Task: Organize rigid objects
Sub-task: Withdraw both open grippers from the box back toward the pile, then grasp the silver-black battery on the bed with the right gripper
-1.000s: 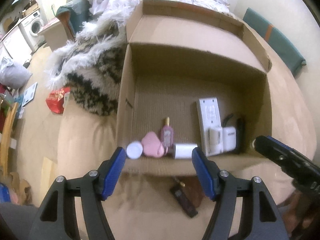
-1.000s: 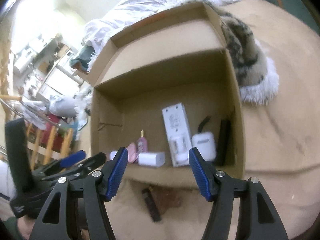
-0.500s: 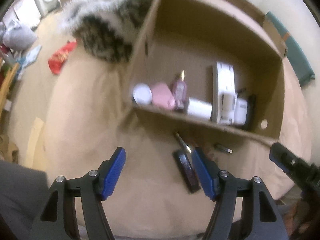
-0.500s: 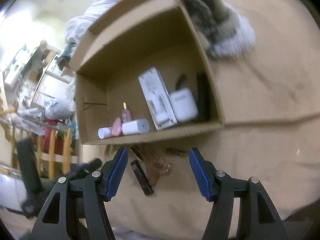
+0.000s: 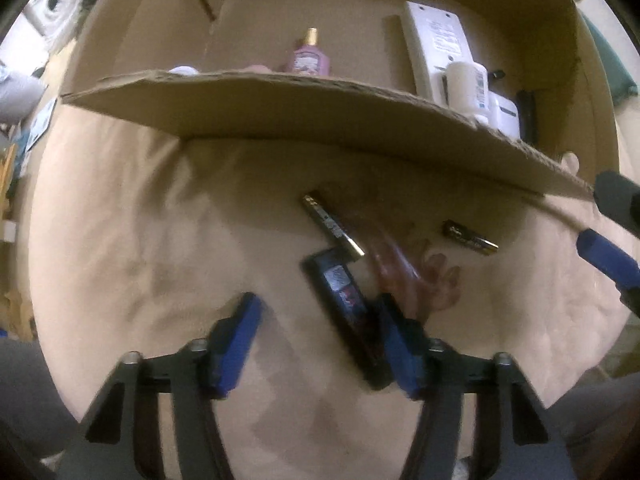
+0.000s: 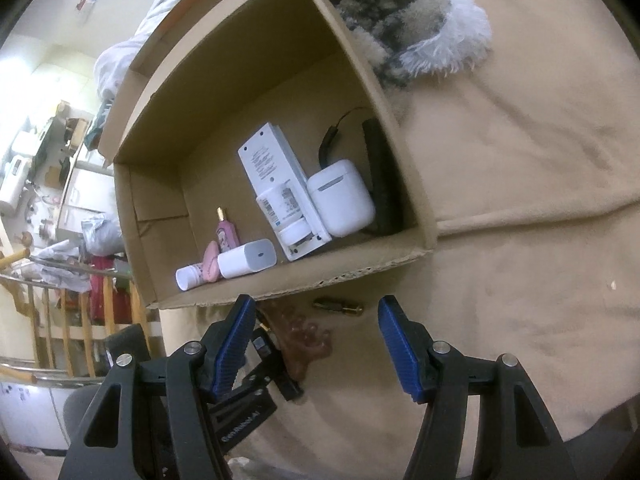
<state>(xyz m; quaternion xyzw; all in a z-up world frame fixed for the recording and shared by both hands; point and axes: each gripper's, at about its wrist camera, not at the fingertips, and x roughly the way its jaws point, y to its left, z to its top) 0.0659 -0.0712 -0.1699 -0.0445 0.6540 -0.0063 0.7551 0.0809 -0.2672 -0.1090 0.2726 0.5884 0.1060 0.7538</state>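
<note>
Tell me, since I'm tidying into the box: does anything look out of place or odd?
Yes. Four things lie outside the cardboard box, on the beige cover by its front wall: two batteries, a black flat device and a clear pinkish hair claw. The box's front edge looks ragged.

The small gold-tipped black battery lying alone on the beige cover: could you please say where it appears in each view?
Left wrist: the small gold-tipped black battery lies right of centre, beyond the left gripper.
Right wrist: centre, just below the box.
Shared landmark: the cardboard box's torn front edge.
</note>
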